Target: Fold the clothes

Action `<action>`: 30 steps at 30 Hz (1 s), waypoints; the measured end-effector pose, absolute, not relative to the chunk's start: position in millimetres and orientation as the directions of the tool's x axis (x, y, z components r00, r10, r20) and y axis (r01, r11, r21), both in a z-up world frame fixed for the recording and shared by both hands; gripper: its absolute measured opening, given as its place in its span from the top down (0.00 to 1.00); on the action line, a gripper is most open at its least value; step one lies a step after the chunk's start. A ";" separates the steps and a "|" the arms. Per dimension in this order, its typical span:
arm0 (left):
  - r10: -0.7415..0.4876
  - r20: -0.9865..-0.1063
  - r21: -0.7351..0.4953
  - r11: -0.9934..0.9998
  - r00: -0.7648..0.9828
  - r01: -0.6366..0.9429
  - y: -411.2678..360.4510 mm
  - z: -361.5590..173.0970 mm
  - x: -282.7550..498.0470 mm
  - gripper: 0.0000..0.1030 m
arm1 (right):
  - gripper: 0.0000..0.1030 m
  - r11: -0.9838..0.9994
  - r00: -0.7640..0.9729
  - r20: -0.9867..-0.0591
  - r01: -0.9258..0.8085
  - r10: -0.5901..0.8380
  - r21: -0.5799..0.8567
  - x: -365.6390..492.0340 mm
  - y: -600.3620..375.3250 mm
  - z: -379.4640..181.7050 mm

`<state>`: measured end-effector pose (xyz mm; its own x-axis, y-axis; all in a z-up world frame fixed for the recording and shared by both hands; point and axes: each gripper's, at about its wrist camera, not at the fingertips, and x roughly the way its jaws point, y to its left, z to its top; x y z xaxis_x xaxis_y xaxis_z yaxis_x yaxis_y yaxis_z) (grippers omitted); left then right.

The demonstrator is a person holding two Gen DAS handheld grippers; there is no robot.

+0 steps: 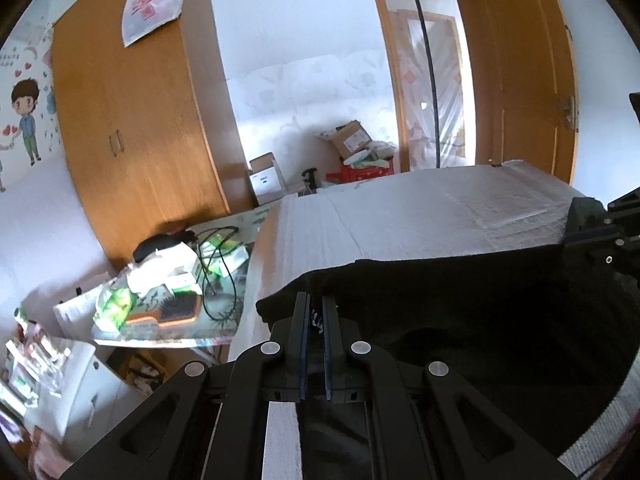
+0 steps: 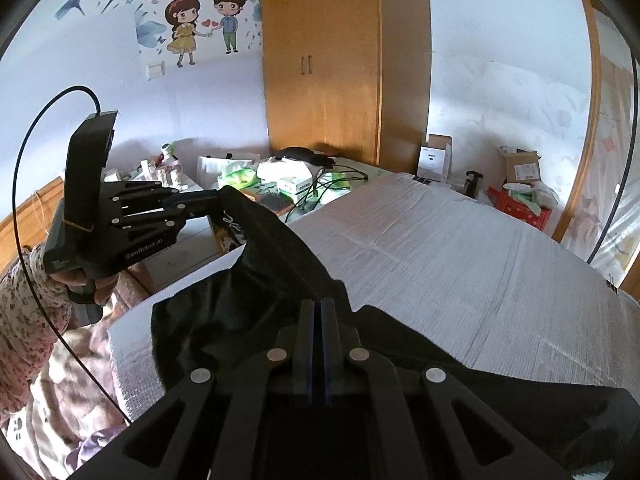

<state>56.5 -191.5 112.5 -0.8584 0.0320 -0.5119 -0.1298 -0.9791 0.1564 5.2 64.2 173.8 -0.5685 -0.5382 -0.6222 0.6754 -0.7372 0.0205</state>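
A black garment [image 1: 480,312] lies partly on a white textured cover [image 1: 400,216], its near edge lifted. My left gripper [image 1: 316,300] is shut on that edge, with dark cloth pinched between the pads. At the right rim of the left wrist view, my right gripper [image 1: 588,232] holds another part of the same edge. In the right wrist view my right gripper [image 2: 319,304] is shut on the black garment [image 2: 260,280]. Over at the left, a person's hand [image 2: 80,280] carries the left gripper [image 2: 218,198], and the cloth hangs from its tips above the white cover [image 2: 460,260].
A cluttered glass side table [image 1: 172,328] with a hairbrush, packets and cables stands left of the cover. Behind it is a wooden wardrobe [image 1: 132,140]. Cardboard boxes [image 1: 352,140] sit on the floor by a wooden door [image 1: 520,80]. A flowered sleeve [image 2: 24,300] and bedding fill the lower left.
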 end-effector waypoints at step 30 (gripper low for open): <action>0.032 -0.530 0.099 -0.990 -0.847 -0.099 -187.0 73.4 140.1 0.95 | 0.97 -0.688 -0.471 -0.669 0.720 -0.575 0.084 79.3 65.4 131.7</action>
